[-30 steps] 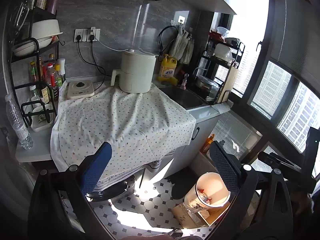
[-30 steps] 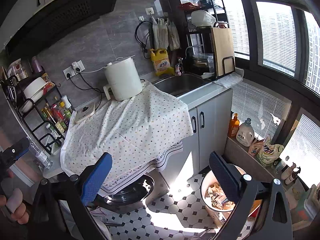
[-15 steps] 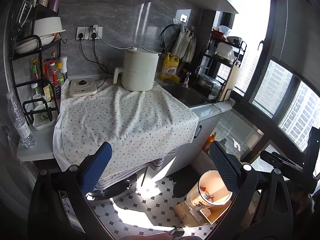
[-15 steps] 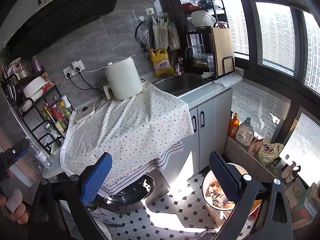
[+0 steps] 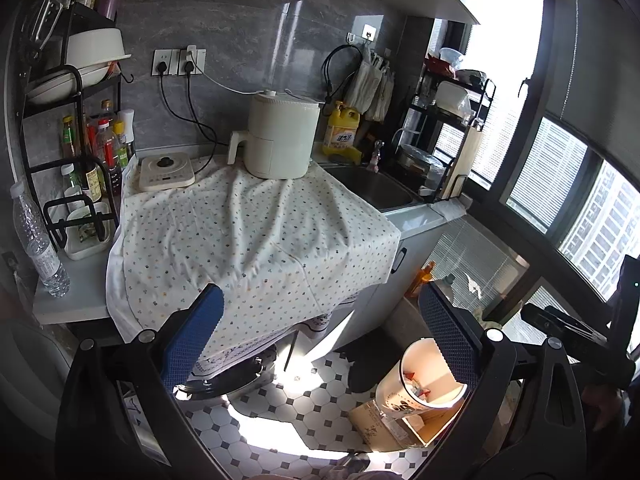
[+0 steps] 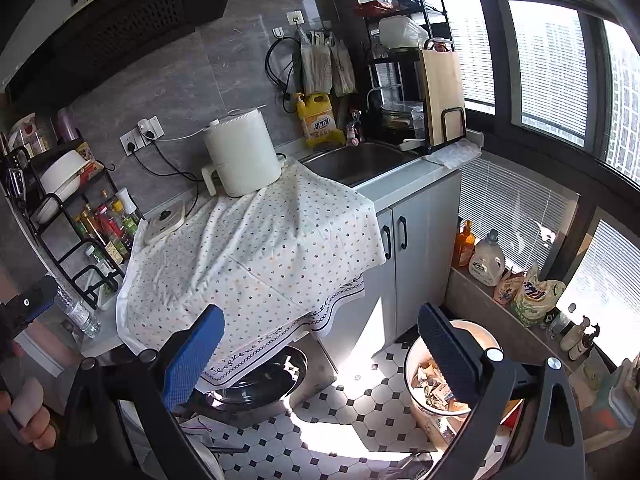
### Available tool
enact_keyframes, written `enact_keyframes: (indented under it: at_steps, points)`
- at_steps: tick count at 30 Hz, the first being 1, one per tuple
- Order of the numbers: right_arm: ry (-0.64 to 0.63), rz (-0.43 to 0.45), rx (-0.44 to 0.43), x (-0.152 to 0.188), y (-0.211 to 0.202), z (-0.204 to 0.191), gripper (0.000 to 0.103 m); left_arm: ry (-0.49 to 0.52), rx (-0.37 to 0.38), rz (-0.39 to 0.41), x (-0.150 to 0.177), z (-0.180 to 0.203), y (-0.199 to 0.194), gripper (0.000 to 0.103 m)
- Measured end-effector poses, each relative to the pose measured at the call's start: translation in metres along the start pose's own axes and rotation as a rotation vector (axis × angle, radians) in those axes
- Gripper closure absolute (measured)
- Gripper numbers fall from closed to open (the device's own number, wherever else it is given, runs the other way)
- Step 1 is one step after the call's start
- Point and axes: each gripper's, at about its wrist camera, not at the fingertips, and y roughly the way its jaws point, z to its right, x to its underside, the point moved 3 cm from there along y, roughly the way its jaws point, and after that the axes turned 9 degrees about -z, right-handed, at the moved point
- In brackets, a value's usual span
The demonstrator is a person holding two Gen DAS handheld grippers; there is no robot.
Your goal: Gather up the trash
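Observation:
A white round trash bin (image 5: pixel 424 384) stands on the tiled floor at the lower right, on flattened cardboard, with wrappers inside. The same trash bin (image 6: pixel 416 364) appears in the right wrist view, partly behind my right finger. My left gripper (image 5: pixel 320 332) is open and holds nothing, up in front of the cloth-covered counter (image 5: pixel 248 232). My right gripper (image 6: pixel 320 344) is open too, with nothing between its blue pads, just above and left of the bin. A clear plastic water bottle (image 5: pixel 36 240) stands at the counter's left end.
A white air fryer (image 5: pixel 280 136) and a small cooker (image 5: pixel 166 170) sit at the back of the counter. A rack of sauce bottles (image 5: pixel 92 148) lines the left; the sink (image 5: pixel 372 188) lies right. Detergent bottles (image 6: pixel 486 258) crowd the window ledge. A hand (image 6: pixel 28 412) holds the other gripper.
The left wrist view has tilted up a little, so the counter and bin sit lower in frame. The right wrist view barely shifts. Both grippers stay open.

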Motion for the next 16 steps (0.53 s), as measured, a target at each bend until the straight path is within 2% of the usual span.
enact_keyframes:
  at_steps: [8, 16]
  points:
    - [0.009, -0.004, 0.015, 0.003, 0.004, -0.001, 0.008, 0.015, 0.020, -0.010, -0.002, -0.001, 0.007, 0.006]
    - [-0.005, -0.035, 0.055, -0.004, 0.017, -0.001, 0.008, -0.025, 0.044, -0.021, -0.009, -0.011, 0.029, 0.006]
